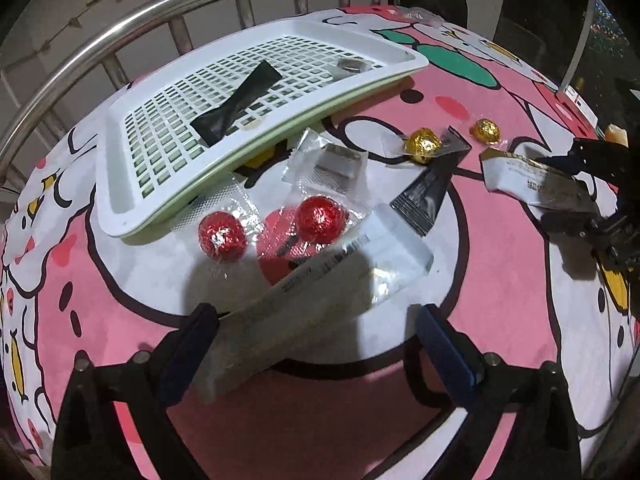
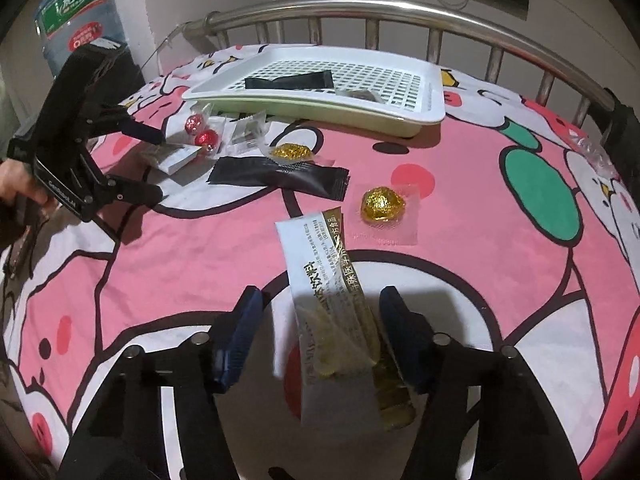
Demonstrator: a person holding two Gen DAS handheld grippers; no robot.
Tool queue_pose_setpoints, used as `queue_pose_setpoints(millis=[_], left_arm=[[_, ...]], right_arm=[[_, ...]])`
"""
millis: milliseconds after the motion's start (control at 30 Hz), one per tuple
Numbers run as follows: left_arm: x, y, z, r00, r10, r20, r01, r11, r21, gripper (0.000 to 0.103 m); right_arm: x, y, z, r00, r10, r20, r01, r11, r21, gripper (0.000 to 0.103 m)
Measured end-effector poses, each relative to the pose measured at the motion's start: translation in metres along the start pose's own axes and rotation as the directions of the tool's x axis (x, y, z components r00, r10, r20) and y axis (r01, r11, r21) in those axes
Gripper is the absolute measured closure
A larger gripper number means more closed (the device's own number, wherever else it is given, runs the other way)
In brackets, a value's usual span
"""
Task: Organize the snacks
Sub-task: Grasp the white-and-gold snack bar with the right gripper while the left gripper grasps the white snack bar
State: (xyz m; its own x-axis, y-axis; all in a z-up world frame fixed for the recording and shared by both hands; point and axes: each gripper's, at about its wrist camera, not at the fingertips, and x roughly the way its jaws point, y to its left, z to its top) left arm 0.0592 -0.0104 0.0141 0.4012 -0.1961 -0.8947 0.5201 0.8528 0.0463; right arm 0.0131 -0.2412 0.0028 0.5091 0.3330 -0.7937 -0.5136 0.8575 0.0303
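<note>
On the bed's pink cartoon-print sheet, the left hand-held gripper has its jaws spread around a long white stick sachet, whose near end touches the left finger, while the right hand-held gripper, jaws also spread, frames a white-and-gold printed sachet lying loose between them. Behind sit two red foil balls, two gold foil candies and a black sachet, and a white perforated plastic tray near the metal headboard carries another black sachet
</note>
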Motion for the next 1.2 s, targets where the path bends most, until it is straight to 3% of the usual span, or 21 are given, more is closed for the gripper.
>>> queue_pose_setpoints(millis=[100,200,267,333,500,533,633,800,867,900,933,1033,1133,1167,1200], left_arm=[[-0.005,-0.002,-0.003,1.000,0.006,0.002,-0.006,1.000,-0.001,0.019],[-0.009,-0.005,-0.004,1.000,0.014,0.001,-0.014,1.000,-0.023,0.039],[-0.013,-0.008,-0.004,1.000,0.002,0.001,-0.002,0.999,-0.040,0.060],[-0.014,-0.013,-0.004,1.000,-0.014,-0.010,0.014,0.999,-0.052,0.067],[-0.020,-0.030,-0.006,0.997,-0.066,-0.030,0.065,0.996,-0.059,0.068],[-0.022,-0.031,-0.006,0.997,-0.080,-0.018,0.079,0.994,-0.071,0.064],[-0.028,-0.034,-0.003,0.998,-0.060,0.023,0.062,0.995,-0.081,0.021],[-0.020,-0.039,0.006,0.998,-0.049,0.048,0.054,0.993,-0.108,0.018],[-0.010,-0.042,0.008,0.999,-0.021,0.032,0.024,0.994,-0.109,0.023],[-0.006,-0.041,0.007,0.999,-0.028,0.024,0.030,0.992,-0.119,0.028],[0.000,-0.040,0.008,0.999,-0.041,0.011,0.042,0.990,-0.134,0.041],[0.001,-0.043,0.007,1.000,0.006,0.028,-0.002,0.991,-0.137,0.054],[-0.001,-0.042,0.004,0.999,0.003,0.045,0.004,0.987,-0.162,0.071],[-0.002,-0.042,0.002,0.999,0.001,0.052,0.008,0.985,-0.174,0.071],[-0.002,-0.042,0.001,0.998,0.002,0.060,0.009,0.983,-0.182,0.071]], right_arm=[[-0.001,0.003,0.000,1.000,-0.001,0.000,0.001,1.000,-0.013,0.057],[-0.001,0.006,0.001,1.000,0.007,-0.002,-0.007,1.000,-0.013,0.072],[-0.001,0.007,0.002,1.000,0.008,-0.002,-0.008,1.000,-0.009,0.074],[-0.002,0.009,0.001,1.000,0.018,0.001,-0.018,1.000,-0.003,0.075],[-0.004,0.010,-0.001,0.998,0.059,0.004,-0.059,0.998,0.021,0.079],[-0.004,0.009,-0.001,0.998,0.061,0.006,-0.061,0.998,0.025,0.079],[-0.005,0.009,-0.001,0.998,0.064,0.012,-0.064,0.997,0.035,0.080],[-0.007,0.010,-0.001,0.998,0.063,0.028,-0.064,0.997,0.043,0.082],[-0.009,0.010,0.000,0.997,0.064,0.038,-0.066,0.997,0.046,0.087],[-0.010,0.009,0.001,0.997,0.069,0.041,-0.071,0.996,0.051,0.088],[-0.010,0.008,0.001,0.996,0.080,0.046,-0.083,0.995,0.056,0.088],[-0.008,0.011,0.000,0.997,0.063,0.033,-0.065,0.997,0.041,0.089],[-0.008,0.014,0.001,0.998,0.054,0.023,-0.055,0.998,0.025,0.087],[-0.009,0.014,0.001,0.998,0.047,0.029,-0.048,0.998,0.031,0.084],[-0.009,0.015,0.001,0.999,0.045,0.030,-0.046,0.998,0.035,0.071]])
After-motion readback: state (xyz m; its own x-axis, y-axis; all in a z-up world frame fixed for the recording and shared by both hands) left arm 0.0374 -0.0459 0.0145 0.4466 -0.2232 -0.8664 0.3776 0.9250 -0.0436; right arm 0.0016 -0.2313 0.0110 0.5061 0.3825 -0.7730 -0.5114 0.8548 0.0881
